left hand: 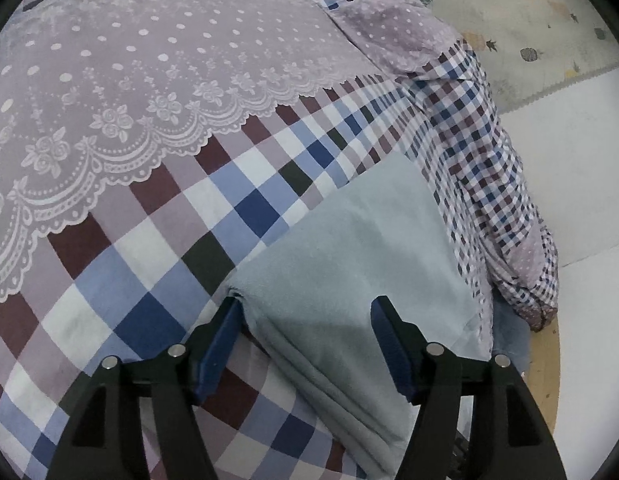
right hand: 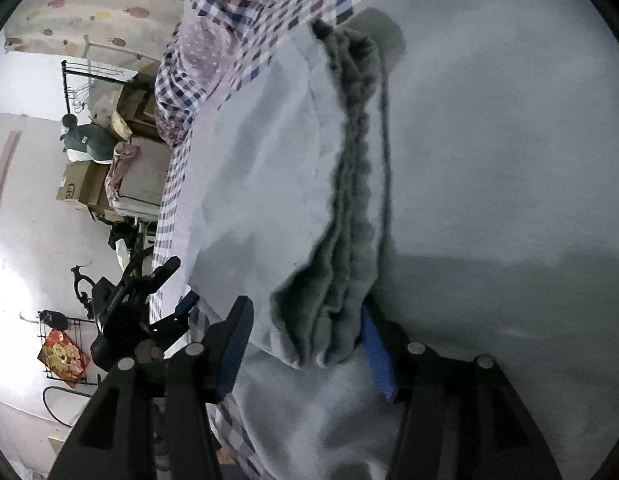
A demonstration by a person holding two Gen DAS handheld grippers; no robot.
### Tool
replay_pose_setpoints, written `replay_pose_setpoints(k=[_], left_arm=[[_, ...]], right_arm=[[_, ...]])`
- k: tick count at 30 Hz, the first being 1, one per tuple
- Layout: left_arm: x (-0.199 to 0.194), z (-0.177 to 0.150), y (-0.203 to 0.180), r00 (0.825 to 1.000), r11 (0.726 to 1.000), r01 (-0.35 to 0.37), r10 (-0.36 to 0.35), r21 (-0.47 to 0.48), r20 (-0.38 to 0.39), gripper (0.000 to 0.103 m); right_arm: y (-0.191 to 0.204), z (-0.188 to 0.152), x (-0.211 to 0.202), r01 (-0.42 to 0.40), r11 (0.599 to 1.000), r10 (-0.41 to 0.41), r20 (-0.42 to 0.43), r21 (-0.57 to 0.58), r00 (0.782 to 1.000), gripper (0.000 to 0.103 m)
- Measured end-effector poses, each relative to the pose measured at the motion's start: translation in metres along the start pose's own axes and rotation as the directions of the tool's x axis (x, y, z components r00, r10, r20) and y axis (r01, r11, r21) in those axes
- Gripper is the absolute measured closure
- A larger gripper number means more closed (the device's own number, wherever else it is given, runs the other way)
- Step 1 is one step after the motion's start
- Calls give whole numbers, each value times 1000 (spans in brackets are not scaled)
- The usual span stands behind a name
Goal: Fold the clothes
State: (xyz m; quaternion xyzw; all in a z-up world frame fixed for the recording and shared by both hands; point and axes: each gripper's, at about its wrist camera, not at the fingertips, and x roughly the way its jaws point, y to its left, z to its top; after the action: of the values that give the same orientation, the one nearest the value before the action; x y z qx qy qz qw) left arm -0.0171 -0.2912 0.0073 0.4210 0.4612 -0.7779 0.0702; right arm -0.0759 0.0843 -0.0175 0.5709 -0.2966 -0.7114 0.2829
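A pale blue-grey folded cloth lies on the checked bedspread near the bed's edge. My left gripper straddles its near corner, jaws open; the left fingertip sits beside the folded edge and the right one hovers over the cloth. In the right wrist view the same cloth shows its stacked layers end on, fuzzy grey inside. My right gripper stands open around that layered end, the pads beside it and not pinching. The left gripper shows at the cloth's far corner.
A lilac lace cover lies over the bed's far part. A bunched checked quilt hangs along the bed's right edge above a white floor. Cardboard boxes, a plush toy and a clothes rack stand beside the bed.
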Motion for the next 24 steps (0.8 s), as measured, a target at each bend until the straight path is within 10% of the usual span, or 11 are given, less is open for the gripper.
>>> replay_pose_setpoints(k=[3, 6, 18, 22, 24], left_arm=[[1, 2, 2, 1000, 1000, 10, -10, -10, 10, 33], [3, 2, 1, 1000, 1000, 7, -7, -4, 14, 33], [6, 0, -3, 999, 999, -26, 25, 43, 21, 37], [7, -2, -2, 999, 999, -16, 14, 41, 44, 42], [7, -1, 2, 998, 999, -28, 26, 21, 50, 66]], right_arm=[[7, -5, -7, 2, 999, -1, 20, -40, 1000, 52], [11, -8, -14, 16, 998, -14, 35, -67, 999, 83], [8, -13, -6, -5, 1000, 5, 15, -26, 1000, 47], [4, -14, 6, 45, 998, -45, 18, -42, 999, 55], [7, -15, 6, 72, 996, -70, 29, -55, 997, 79]])
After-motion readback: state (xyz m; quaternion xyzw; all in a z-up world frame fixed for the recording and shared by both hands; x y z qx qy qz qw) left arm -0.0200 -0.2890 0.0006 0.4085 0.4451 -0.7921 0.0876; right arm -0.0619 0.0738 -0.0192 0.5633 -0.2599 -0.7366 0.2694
